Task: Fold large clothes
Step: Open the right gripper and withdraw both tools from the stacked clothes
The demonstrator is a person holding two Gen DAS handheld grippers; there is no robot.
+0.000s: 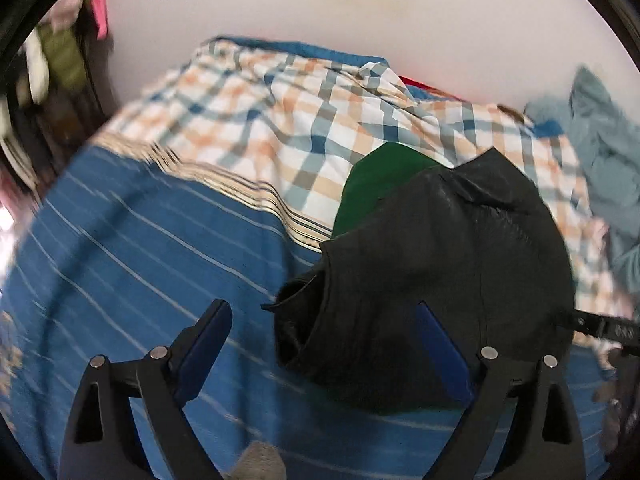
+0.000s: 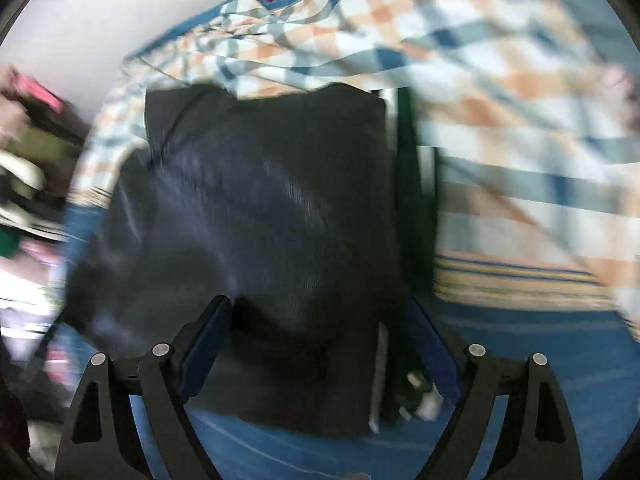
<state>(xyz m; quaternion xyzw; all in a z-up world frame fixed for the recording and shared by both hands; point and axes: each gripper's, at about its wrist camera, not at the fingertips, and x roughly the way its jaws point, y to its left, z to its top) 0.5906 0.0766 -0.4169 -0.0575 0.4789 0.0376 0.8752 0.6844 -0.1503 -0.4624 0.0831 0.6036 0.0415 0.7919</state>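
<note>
A black garment (image 1: 440, 256) lies folded into a rough block on a blue striped bedsheet (image 1: 140, 248), over a green garment (image 1: 372, 184). My left gripper (image 1: 324, 320) is open, its jaws wide apart above the black garment's near left corner. In the right wrist view the black garment (image 2: 264, 208) fills the middle, with a green edge (image 2: 412, 184) along its right side. My right gripper (image 2: 320, 316) is open over its near edge. The view is motion-blurred.
A plaid shirt (image 1: 280, 120) lies spread on the bed behind the black garment, also in the right wrist view (image 2: 480, 60). A grey-blue garment (image 1: 604, 160) lies bunched at the far right. A white wall (image 1: 320, 8) stands behind. Cluttered clothes (image 1: 60, 52) hang at the left.
</note>
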